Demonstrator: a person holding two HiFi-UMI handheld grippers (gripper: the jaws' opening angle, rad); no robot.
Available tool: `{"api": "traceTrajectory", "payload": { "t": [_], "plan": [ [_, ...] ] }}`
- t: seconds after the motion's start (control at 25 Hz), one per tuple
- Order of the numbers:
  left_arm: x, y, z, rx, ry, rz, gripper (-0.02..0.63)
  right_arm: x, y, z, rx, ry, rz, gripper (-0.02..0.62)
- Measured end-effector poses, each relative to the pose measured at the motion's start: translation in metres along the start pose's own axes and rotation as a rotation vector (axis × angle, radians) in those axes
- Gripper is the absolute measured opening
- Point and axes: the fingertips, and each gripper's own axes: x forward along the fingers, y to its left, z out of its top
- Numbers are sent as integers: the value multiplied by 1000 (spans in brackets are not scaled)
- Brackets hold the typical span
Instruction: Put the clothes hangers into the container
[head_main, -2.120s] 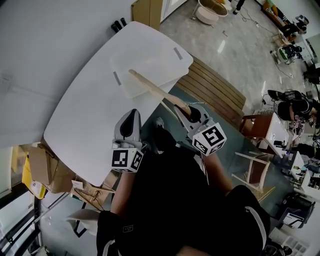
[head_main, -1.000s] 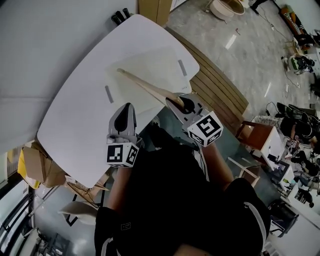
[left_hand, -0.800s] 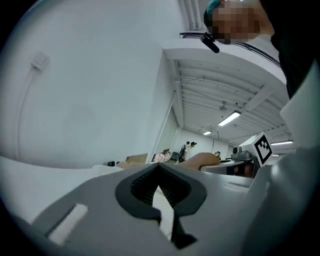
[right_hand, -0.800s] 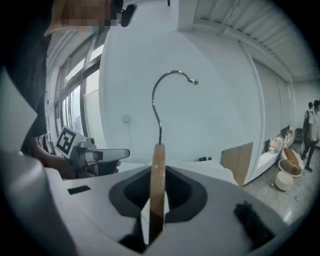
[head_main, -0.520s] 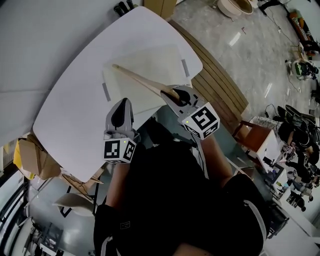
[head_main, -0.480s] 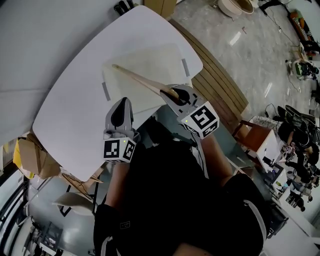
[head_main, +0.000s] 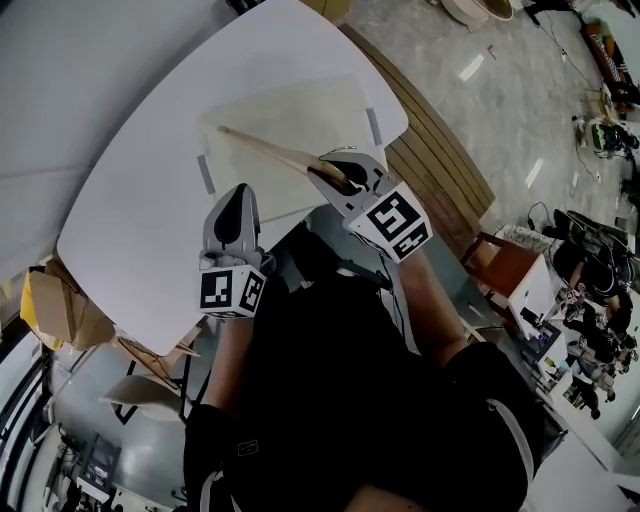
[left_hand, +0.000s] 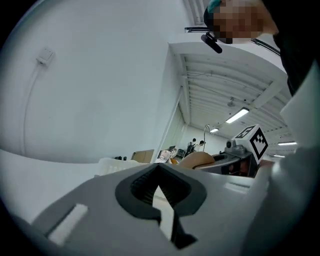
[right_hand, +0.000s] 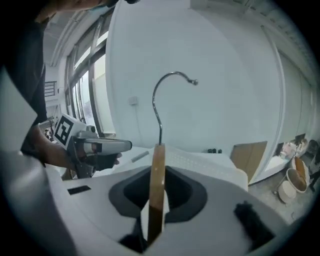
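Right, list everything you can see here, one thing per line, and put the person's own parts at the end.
table: one, white, under the container.
container: one, white with grey handles, on the table's far part.
clothes hanger: one, wood with a metal hook, reaching across the container.
bench: one, slatted wood, on the floor right of the table.
cardboard box: at least one, tan, on the floor left of the table.
chair: one, brown, on the floor at right.
left gripper: grey, jaws together, empty, near the table's near edge.
right gripper: grey, clamped on the clothes hanger.
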Motion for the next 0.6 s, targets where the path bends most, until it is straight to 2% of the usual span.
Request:
{"api": "traceTrajectory", "payload": {
  "t": [0.6],
  "plan": [
    [9, 6, -13, -3, 39, 23, 3, 24, -10, -2, -13, 103, 36, 61]
  ]
}}
